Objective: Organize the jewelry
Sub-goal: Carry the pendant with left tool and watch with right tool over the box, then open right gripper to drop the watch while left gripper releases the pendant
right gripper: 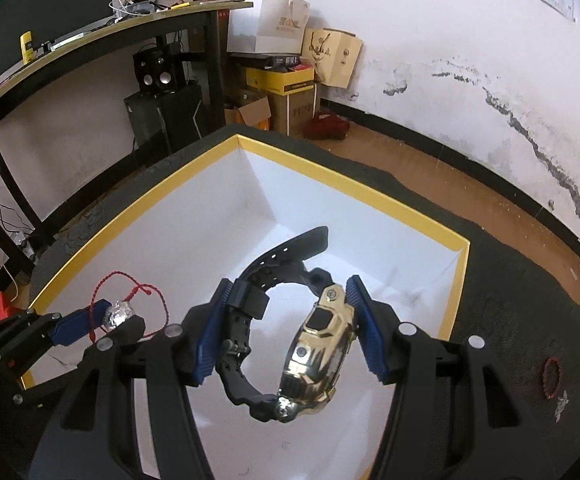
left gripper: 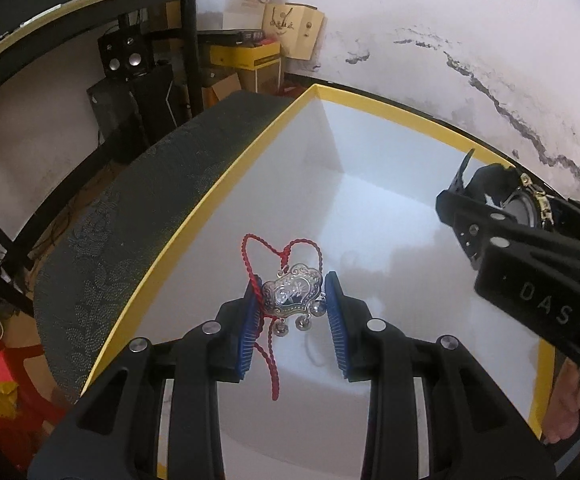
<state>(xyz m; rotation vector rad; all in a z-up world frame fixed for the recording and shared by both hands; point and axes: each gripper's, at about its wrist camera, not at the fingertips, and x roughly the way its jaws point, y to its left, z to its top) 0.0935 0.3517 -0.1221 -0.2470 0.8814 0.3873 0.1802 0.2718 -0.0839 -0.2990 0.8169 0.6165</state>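
Observation:
A silver lock pendant (left gripper: 291,292) with small bells hangs on a red cord (left gripper: 268,344) between the blue pads of my left gripper (left gripper: 292,300), which is shut on it above the white inside of a yellow-rimmed box (left gripper: 194,220). My right gripper (right gripper: 288,316) is shut on a gold-faced watch (right gripper: 317,344) with a black strap (right gripper: 246,320), held over the same box (right gripper: 349,184). In the right wrist view the left gripper (right gripper: 106,318) and the pendant (right gripper: 118,315) show at the lower left. The right gripper (left gripper: 477,220) with the watch (left gripper: 525,208) enters the left wrist view from the right.
The box rests on a dark patterned cloth (left gripper: 122,216). A small red ring (right gripper: 550,376) and a silvery piece (right gripper: 561,402) lie on the cloth right of the box. A desk (right gripper: 90,44), speakers (right gripper: 156,68) and stacked cartons (right gripper: 286,80) stand behind, near a cracked white wall.

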